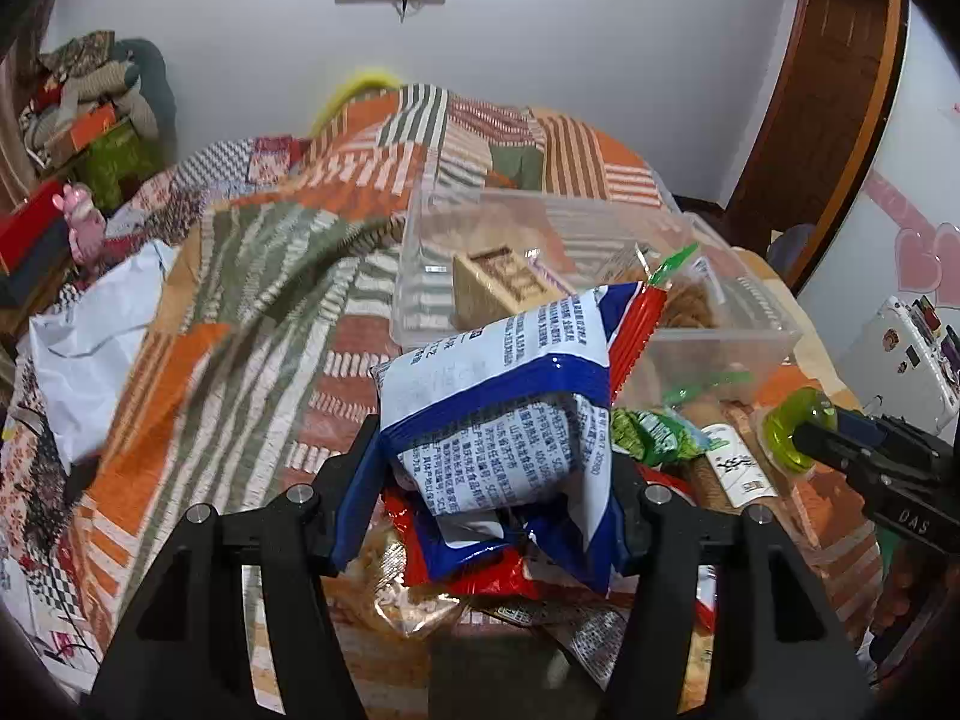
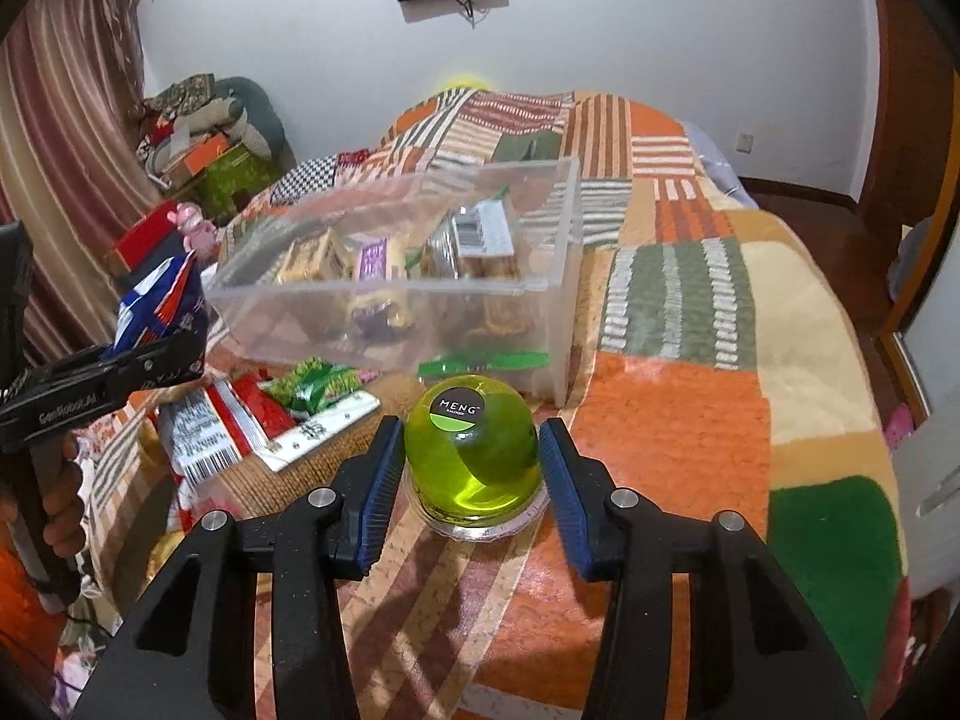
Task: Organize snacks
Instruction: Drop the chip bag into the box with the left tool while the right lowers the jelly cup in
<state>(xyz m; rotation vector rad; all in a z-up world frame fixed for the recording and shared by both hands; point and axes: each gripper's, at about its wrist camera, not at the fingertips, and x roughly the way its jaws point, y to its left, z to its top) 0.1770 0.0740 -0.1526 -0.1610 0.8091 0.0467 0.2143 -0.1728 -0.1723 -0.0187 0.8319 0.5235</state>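
A crumpled blue and white snack bag (image 1: 498, 420) is pinched between the pads of my left gripper (image 1: 498, 498), held above a heap of loose packets (image 1: 456, 582) on the patchwork bedspread. My right gripper (image 2: 471, 468) is shut on a clear yellow-green jelly cup (image 2: 471, 456), its blue pads against both sides. From the left wrist view that cup (image 1: 792, 429) shows at the right, in the right gripper (image 1: 807, 441). The right wrist view shows the left gripper (image 2: 174, 354) with the bag (image 2: 162, 312) at the left. A clear plastic box (image 2: 540, 276) holding several snacks stands just beyond both.
Green, red and white packets (image 2: 312, 387) lie in front of the box (image 1: 414, 276). A white plastic bag (image 1: 90, 348) lies at the left on the bed. Boxes and clothes (image 2: 204, 138) are piled in the far corner. A person's hand (image 2: 60, 504) grips the left handle.
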